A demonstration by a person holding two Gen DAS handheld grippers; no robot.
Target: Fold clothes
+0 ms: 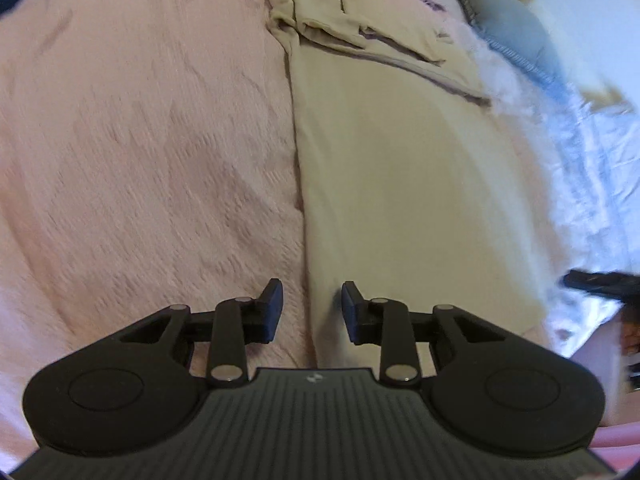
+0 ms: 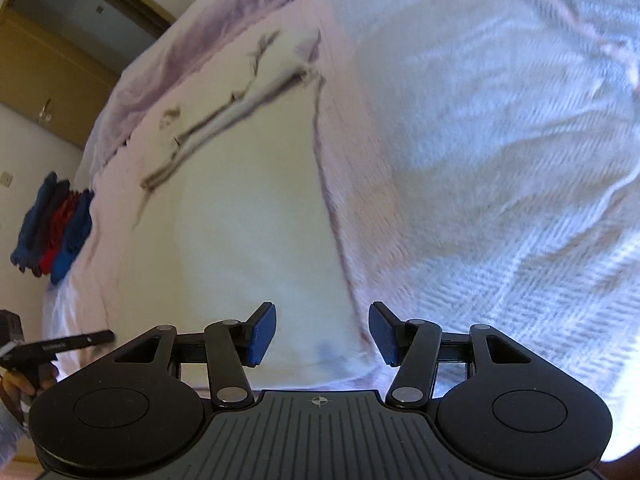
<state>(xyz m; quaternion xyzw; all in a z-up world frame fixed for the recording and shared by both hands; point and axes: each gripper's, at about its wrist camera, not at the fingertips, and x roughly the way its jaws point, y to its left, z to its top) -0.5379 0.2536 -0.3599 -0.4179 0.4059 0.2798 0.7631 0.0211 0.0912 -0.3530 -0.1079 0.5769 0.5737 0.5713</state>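
Observation:
A beige garment [image 1: 400,180] lies flat and long on the pink bedspread [image 1: 140,160], with its sleeves bunched at the far end. My left gripper [image 1: 312,296] hovers over the garment's near left edge. Its jaws stand partly apart, and the fabric edge runs under the gap, not pinched. In the right wrist view the same garment [image 2: 248,220] looks pale. My right gripper [image 2: 322,320] is open over its near right corner, with nothing gripped. The other gripper shows at the edge of each view: the right one [image 1: 592,280] and the left one [image 2: 60,344], held by a hand.
A grey pillow [image 1: 512,28] lies at the far right of the bed. A crumpled purple cloth [image 2: 200,32] sits beyond the garment. A pile of blue and red clothes [image 2: 56,224] lies at the bed's left edge, near a wooden door [image 2: 48,60].

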